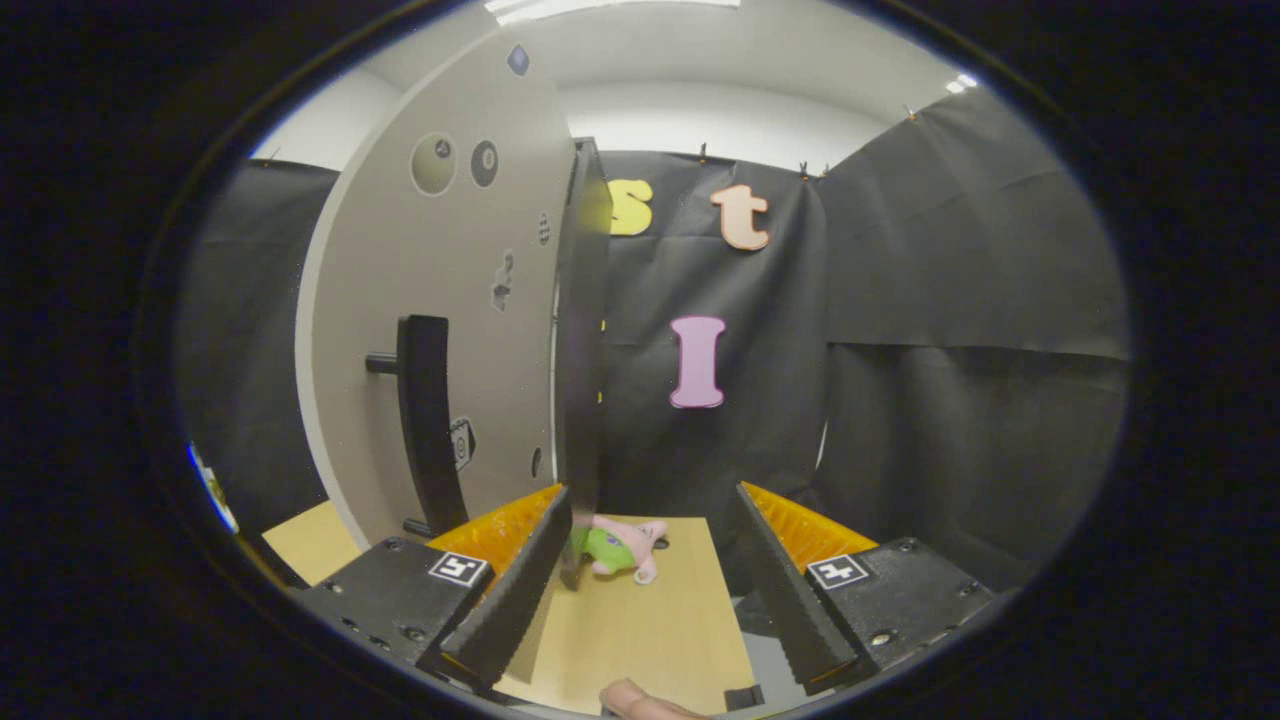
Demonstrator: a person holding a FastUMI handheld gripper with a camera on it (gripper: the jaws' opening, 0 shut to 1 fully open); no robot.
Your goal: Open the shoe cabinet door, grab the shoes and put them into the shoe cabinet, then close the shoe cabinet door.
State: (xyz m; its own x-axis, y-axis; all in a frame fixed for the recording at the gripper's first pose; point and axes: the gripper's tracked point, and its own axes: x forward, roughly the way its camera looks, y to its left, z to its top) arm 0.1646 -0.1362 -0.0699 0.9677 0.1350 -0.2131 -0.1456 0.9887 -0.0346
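The shoe cabinet's grey door (440, 290) stands left of my fingers, with its black bar handle (425, 420) facing me. Its dark edge (585, 330) rises just ahead of my left fingertip. A small pink and green shoe (625, 548) lies on the wooden tabletop (650, 620), just beyond the left finger and partly hidden by the door's edge. My gripper (651, 492) is open, with nothing between its fingers. The left finger (515, 590) sits close beside the bottom of the door's edge; whether it touches is unclear.
Black cloth walls close in behind and to the right. The tabletop ends a little right of the shoe, with grey floor below my right finger (790, 590). A person's fingertip (640, 702) shows at the near edge of the table.
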